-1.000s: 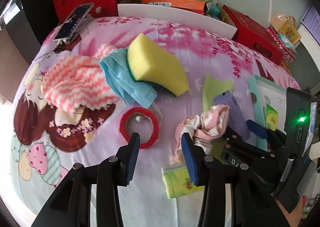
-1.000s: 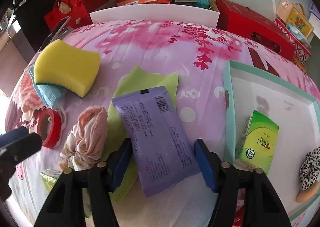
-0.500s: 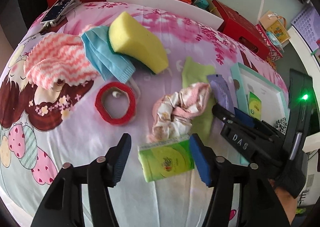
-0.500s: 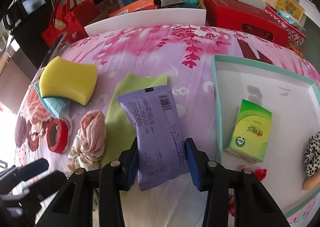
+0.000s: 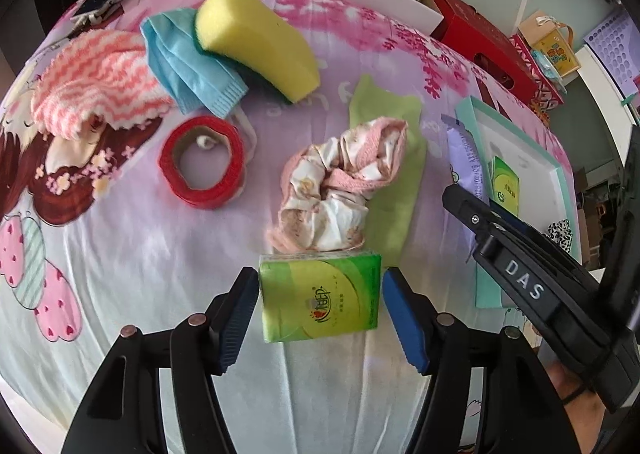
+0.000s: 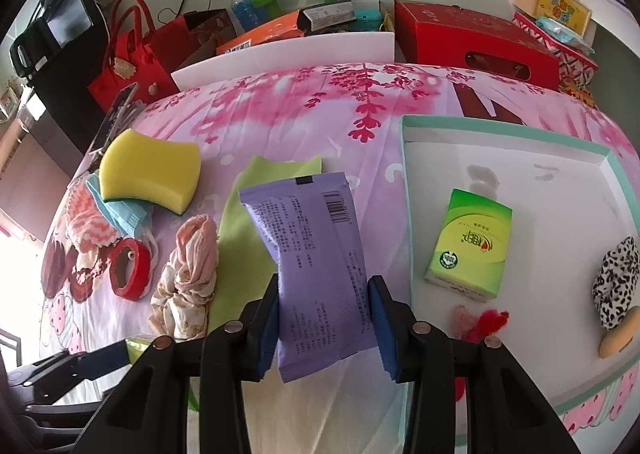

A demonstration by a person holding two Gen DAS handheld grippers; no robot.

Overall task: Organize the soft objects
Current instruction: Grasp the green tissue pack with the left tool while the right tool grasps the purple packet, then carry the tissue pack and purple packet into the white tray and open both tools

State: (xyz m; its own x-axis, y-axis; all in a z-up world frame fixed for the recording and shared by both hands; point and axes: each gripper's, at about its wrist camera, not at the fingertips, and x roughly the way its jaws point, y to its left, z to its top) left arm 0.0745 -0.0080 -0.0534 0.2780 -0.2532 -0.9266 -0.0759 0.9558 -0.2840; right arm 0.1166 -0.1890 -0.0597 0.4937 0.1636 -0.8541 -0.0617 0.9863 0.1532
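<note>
Floral pink-and-lilac bedsheet (image 5: 132, 254) covered 1 bed, and everything soft lay on it. 1 shallow white tray with a mint rim (image 6: 404, 182) sat on the right side; inside it were 1 green tissue pack (image 6: 468, 246), 1 black-and-white spotted scrunchie (image 6: 616, 282) and 1 small tuft of red and pink fluff (image 6: 480, 320). A 2nd green tissue pack (image 5: 320, 300) lay flat on the sheet, so 2 packs in all; their printed logos were too small to read.

Loose on the sheet were 1 yellow sponge (image 5: 256, 34) resting on 1 blue face mask (image 5: 188, 62), 1 pink zigzag cloth (image 5: 96, 82), 1 lime green cloth (image 5: 394, 174), 1 crumpled pink-and-cream fabric (image 5: 340, 190) touching the near tissue pack, and 1 red tape roll (image 5: 202, 162).

1 purple wipes packet (image 6: 320, 266), printed with a barcode and fine unreadable text, was clamped upright by the right gripper (image 6: 324, 328), beside the tray's left rim. That gripper's body read "DAS" in the left view.

Around the near tissue pack the left gripper (image 5: 320, 314) stood spread, its jaws having just been opening, pads not pressing on the pack.
</note>
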